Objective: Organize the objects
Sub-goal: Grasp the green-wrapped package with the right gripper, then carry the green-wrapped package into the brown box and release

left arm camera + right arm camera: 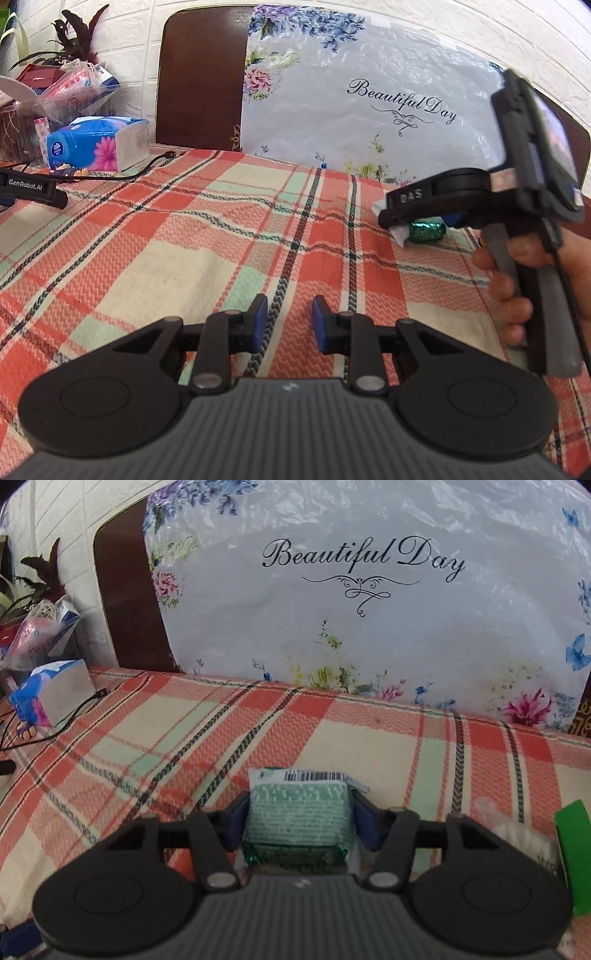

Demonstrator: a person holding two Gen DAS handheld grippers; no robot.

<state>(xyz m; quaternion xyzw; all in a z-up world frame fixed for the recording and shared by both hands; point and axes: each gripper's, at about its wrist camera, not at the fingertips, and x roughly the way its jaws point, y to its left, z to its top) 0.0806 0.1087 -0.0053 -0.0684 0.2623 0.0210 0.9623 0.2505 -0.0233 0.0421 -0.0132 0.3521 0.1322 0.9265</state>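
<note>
A green packet [299,812] with a barcode label lies on the plaid cloth [184,738], lodged between the blue pads of my right gripper [299,816]. Both pads touch its sides, so the gripper is shut on it. In the left wrist view the same right gripper [397,221] shows at the right, held in a person's hand [517,295], with the shiny green packet [426,230] under its fingers. My left gripper [290,321] hovers low over bare cloth near the front. Its pads stand a narrow gap apart with nothing between them.
A big floral plastic bag [369,627] marked "Beautiful Day" leans on the brown headboard [199,81] at the back. A blue tissue pack [99,144], a black cable [147,166], a black device [29,188] and a cluttered basket [55,88] sit at the left. A green box [572,849] lies at the right.
</note>
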